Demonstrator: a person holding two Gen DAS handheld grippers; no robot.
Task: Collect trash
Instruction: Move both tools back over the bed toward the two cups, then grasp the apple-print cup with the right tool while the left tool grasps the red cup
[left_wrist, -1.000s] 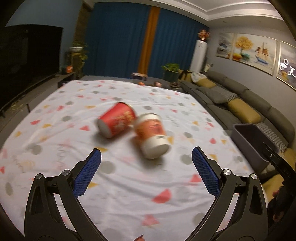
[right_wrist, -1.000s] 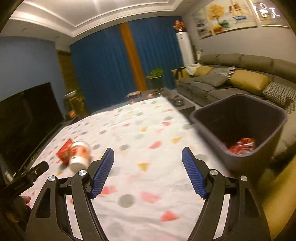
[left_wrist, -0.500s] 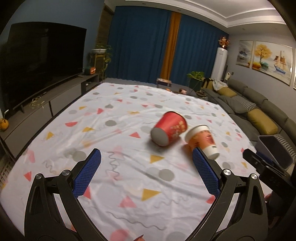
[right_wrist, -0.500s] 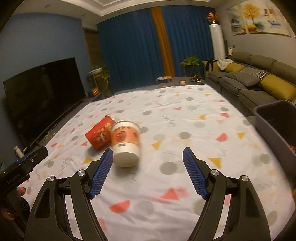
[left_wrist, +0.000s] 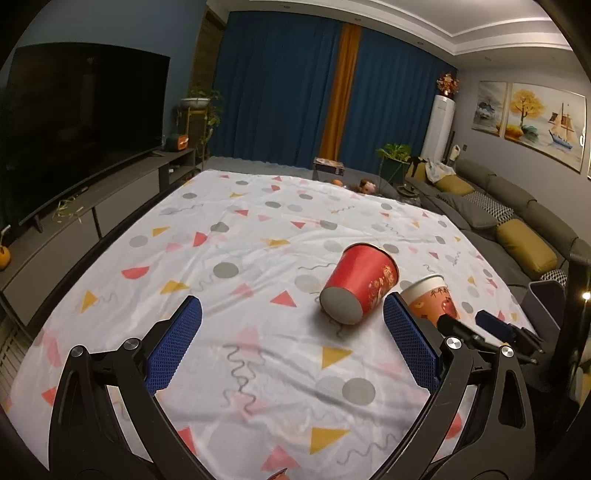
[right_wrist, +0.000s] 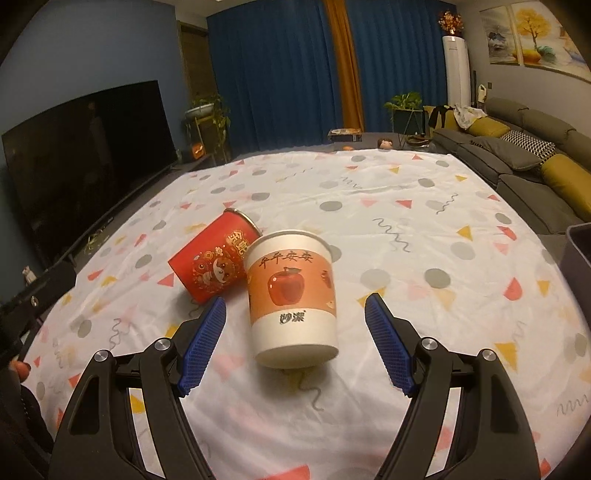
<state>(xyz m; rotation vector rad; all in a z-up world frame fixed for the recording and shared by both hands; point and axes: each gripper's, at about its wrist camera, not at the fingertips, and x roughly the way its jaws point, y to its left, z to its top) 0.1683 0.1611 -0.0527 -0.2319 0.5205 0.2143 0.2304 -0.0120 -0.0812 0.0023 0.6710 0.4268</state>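
The right claw (right_wrist: 293, 341) is spread wide and empty, with the apple cup (right_wrist: 291, 295) lying on the bench (right_wrist: 424, 229) straight ahead between its fingers, base toward it. The left claw (left_wrist: 291, 345), also spread, sits farther off, nearer the red cup (left_wrist: 360, 282).

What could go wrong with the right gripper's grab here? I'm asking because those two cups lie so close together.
The apple-print cup lies on its side between the open right gripper fingers, so a closing pad could roll it away. The red cup rests right beside it; the left pad may nudge it across the cloth. Thin paper walls might crush under a firm squeeze.
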